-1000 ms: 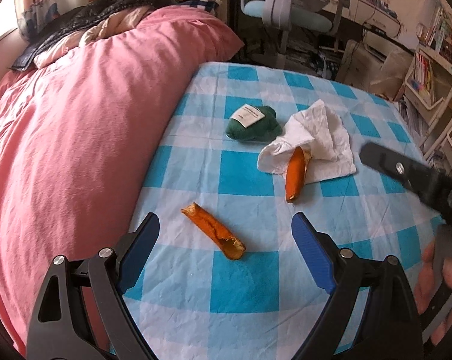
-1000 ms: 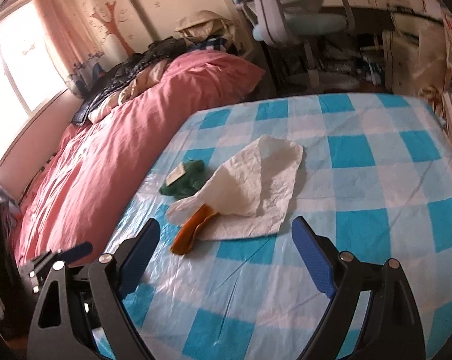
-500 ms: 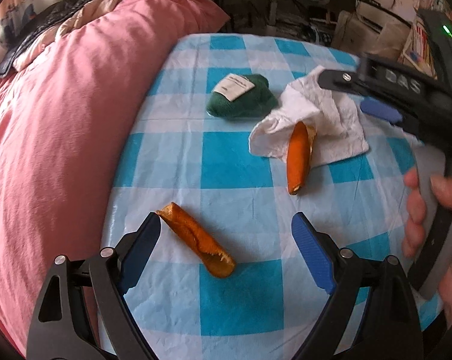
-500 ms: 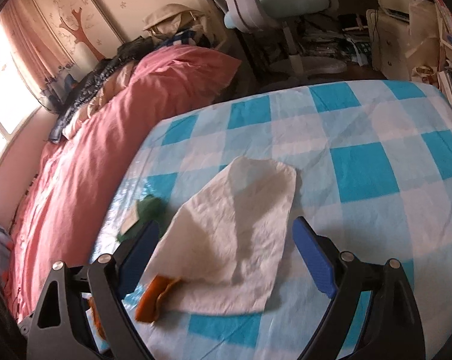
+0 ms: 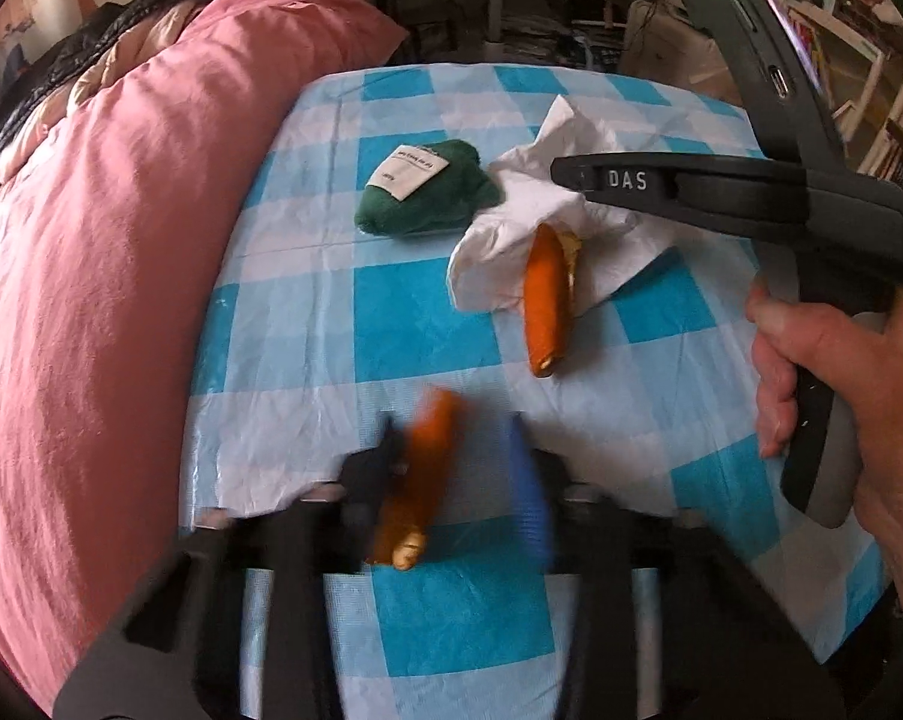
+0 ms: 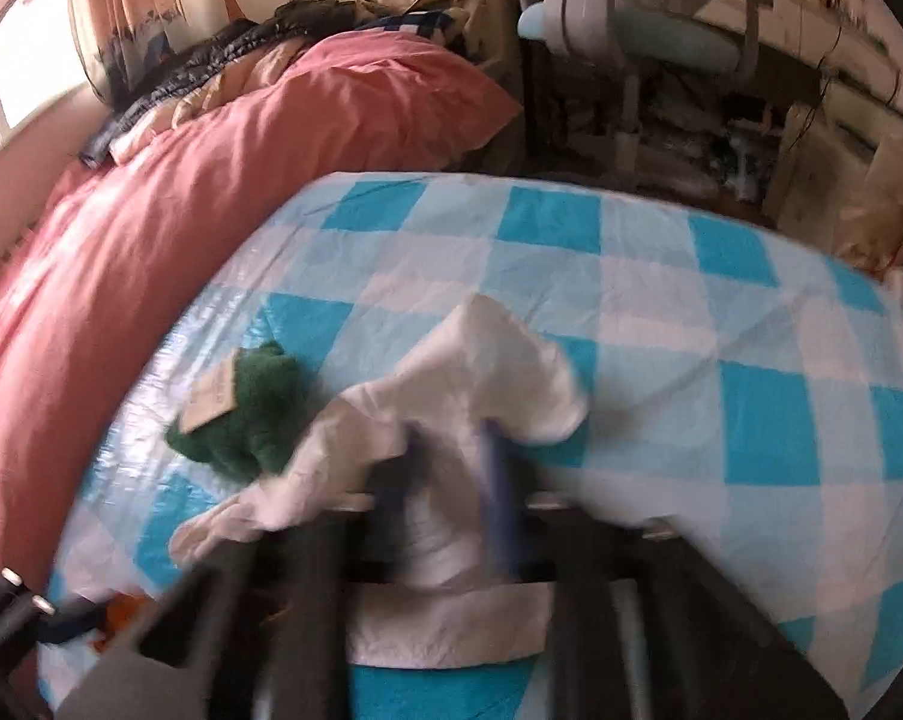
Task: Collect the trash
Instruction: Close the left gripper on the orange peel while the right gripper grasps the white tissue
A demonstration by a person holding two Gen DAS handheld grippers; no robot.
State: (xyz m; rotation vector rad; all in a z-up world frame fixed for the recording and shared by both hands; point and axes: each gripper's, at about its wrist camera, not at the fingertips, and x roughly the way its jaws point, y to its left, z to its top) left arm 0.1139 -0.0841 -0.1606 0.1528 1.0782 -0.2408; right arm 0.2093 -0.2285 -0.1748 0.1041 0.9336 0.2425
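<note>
My left gripper has closed most of the way around an orange peel strip on the blue-checked table; its fingers are blurred and a gap shows at the right finger. A second orange peel lies partly under a crumpled white tissue. A green cloth with a paper label sits beside the tissue. My right gripper is nearly shut on a raised fold of the tissue, its fingers blurred. The green cloth lies to its left.
A pink duvet borders the table's left edge. An office chair and cluttered shelves stand beyond the far edge. The right gripper's body, held in a hand, hangs over the table's right side in the left wrist view.
Both grippers were wide open and have closed in, the left around the near peel, the right onto the tissue. The right gripper has moved in over the tissue.
</note>
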